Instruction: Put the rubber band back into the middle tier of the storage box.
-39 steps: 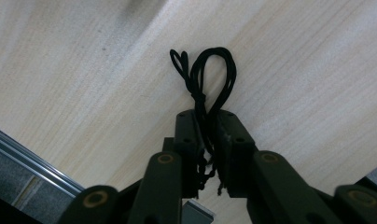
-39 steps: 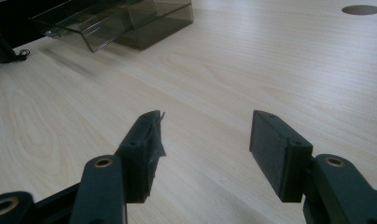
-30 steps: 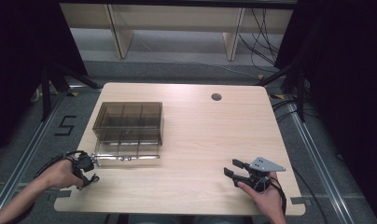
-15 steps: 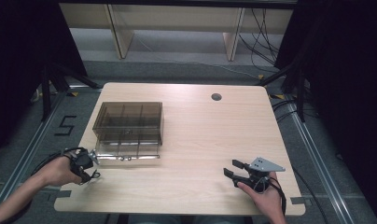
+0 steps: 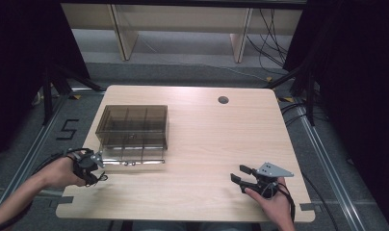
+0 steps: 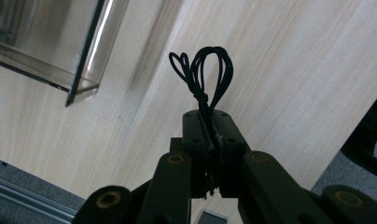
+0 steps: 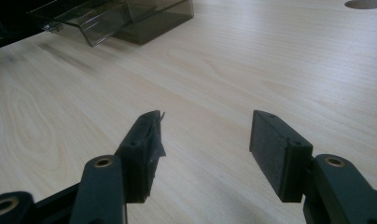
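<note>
A bundle of thin black cord loops (image 6: 203,70) sticks out past the tips of my left gripper (image 6: 209,116), which is shut on it; the jaws have just eased a touch but still pinch the cord. In the high view the left gripper (image 5: 94,162) hovers at the table's front left, just beside the left end of the folded-down front lid (image 5: 135,162) of a smoky see-through box with dividers (image 5: 132,126). My right gripper (image 5: 241,174) rests at the front right, open, with bare wood between its pads (image 7: 280,149).
The wooden table (image 5: 221,144) has a round cable hole (image 5: 223,100) at the back right. The box corner (image 6: 79,70) lies close to the left gripper's left. The floor and dark stands surround the table.
The left hand has risen a little off the table with the black loops, nearer the box lid. The right hand has kept still.
</note>
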Motion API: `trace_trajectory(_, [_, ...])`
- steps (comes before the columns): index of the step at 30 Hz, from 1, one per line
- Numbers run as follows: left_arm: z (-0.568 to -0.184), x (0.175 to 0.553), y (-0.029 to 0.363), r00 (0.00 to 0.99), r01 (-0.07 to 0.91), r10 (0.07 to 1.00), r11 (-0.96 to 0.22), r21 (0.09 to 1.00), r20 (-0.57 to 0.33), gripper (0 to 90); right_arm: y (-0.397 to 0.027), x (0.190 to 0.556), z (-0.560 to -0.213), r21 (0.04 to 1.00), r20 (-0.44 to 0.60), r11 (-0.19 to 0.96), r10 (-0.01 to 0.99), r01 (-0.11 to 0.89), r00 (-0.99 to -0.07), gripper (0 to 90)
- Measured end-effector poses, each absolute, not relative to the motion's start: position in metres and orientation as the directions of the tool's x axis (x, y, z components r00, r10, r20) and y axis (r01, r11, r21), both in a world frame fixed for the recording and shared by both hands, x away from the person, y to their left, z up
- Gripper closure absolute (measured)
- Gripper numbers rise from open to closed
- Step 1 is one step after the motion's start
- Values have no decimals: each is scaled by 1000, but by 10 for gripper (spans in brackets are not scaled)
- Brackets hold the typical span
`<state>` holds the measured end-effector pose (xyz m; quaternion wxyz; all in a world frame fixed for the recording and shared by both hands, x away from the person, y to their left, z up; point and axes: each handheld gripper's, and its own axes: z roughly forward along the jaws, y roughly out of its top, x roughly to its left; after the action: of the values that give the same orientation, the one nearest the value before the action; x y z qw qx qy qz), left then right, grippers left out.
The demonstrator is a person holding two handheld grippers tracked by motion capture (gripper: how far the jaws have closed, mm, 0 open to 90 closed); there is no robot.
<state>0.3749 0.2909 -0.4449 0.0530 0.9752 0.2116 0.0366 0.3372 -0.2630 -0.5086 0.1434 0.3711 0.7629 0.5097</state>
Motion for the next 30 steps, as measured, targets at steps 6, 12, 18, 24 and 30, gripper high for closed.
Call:
trace_trajectory(6, [-434,379,287,909,401,411,-908,125,67,854,-263,337,-509,885,157,203,718,420,-678,443])
trace_trajectory(12, [-424,384,283,905,405,417,-905,133,79,856,-262,337,-509,885,154,206,716,417,-680,443])
trace_trajectory(18, [-415,391,280,914,378,392,-916,132,108,856,-263,337,-509,885,156,207,714,418,-683,443])
trace_trajectory(24, [-408,396,278,916,367,382,-921,130,120,856,-263,337,-509,885,153,208,715,416,-682,443])
trace_trajectory(30, [-403,399,275,918,360,376,-923,134,128,856,-263,336,-509,884,169,201,705,422,-689,444])
